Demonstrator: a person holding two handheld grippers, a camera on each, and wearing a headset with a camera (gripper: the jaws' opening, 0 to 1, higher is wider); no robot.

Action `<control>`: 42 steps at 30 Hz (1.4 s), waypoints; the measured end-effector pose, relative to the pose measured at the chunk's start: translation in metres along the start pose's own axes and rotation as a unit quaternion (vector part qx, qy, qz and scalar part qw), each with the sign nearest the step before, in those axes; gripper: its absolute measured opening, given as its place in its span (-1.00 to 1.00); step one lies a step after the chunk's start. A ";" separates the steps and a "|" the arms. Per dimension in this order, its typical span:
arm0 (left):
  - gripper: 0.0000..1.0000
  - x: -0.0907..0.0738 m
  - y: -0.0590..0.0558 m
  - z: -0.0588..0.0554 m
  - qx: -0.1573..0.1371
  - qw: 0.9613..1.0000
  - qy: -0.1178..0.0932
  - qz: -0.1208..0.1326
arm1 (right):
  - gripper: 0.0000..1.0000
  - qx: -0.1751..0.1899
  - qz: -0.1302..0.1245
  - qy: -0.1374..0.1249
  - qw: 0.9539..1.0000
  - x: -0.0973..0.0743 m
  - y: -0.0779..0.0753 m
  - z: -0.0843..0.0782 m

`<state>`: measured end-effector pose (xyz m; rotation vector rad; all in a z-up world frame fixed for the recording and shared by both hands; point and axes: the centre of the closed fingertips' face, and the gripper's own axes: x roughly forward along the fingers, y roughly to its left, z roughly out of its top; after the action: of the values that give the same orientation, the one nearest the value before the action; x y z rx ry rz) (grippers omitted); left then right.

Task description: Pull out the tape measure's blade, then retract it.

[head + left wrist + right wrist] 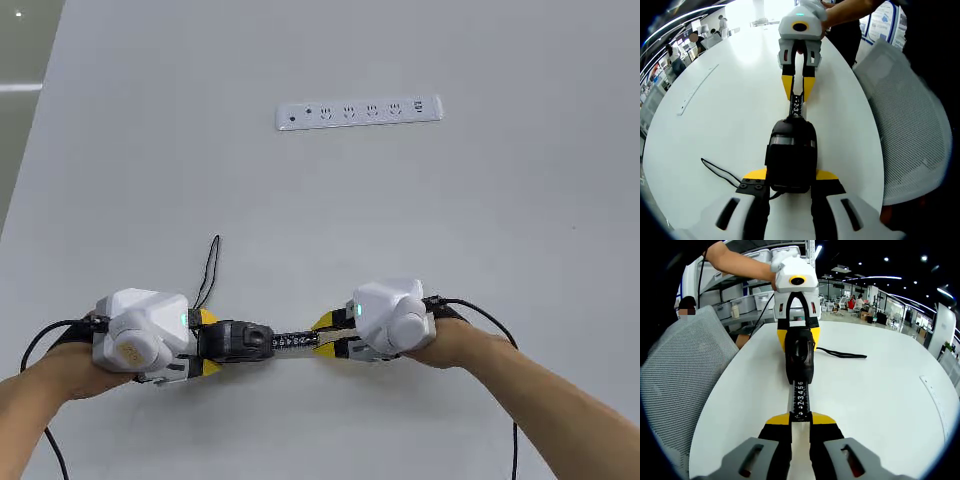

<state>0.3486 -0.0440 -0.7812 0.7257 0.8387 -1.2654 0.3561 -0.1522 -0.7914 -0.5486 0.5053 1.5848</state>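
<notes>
The black tape measure (240, 340) lies between the two grippers near the table's front edge. My left gripper (207, 343) is shut on its case (791, 154), yellow-tipped jaws pressing both sides. A short length of blade (296, 341) with black numerals runs out to my right gripper (328, 336), which is shut on the blade's end (800, 402). In the right gripper view the case (800, 352) sits straight ahead, held by the left gripper (798, 337). In the left gripper view the right gripper (798, 90) pinches the blade (796, 106). A black wrist strap (209, 270) trails from the case.
A white power strip (358, 112) lies flat at the far middle of the white table (450, 220). Black cables (490, 320) run back from both grippers. A grey mesh chair (905, 115) stands beside the table's edge.
</notes>
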 end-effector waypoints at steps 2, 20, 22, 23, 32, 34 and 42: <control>-0.45 0.000 0.000 0.000 0.000 1.000 0.000 0.000 | -0.80 0.000 0.000 0.000 1.000 -0.001 0.000 0.000; -0.45 0.000 0.000 0.001 -0.001 1.000 0.000 0.000 | -0.79 0.004 -0.002 0.000 1.000 -0.010 0.000 -0.007; -0.45 0.000 0.000 0.001 -0.001 1.000 0.000 0.000 | -0.79 0.005 -0.002 -0.001 1.000 -0.010 0.000 -0.008; -0.45 0.000 0.000 0.001 -0.001 1.000 0.000 0.000 | -0.79 0.005 -0.002 0.000 1.000 -0.011 0.000 -0.008; -0.45 -0.001 0.000 0.000 0.000 1.000 0.001 0.001 | -0.80 0.021 0.001 -0.016 1.000 -0.014 0.000 -0.006; -0.45 -0.001 0.000 0.000 -0.001 1.000 0.001 0.002 | -0.80 0.017 0.000 -0.015 1.000 -0.015 -0.001 -0.006; -0.45 -0.001 0.000 0.000 -0.001 1.000 0.001 0.001 | -0.80 0.017 0.002 -0.015 1.000 -0.017 0.000 -0.007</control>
<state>0.3490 -0.0434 -0.7803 0.7268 0.8409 -1.2625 0.3575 -0.1697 -0.7866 -0.4981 0.5100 1.5826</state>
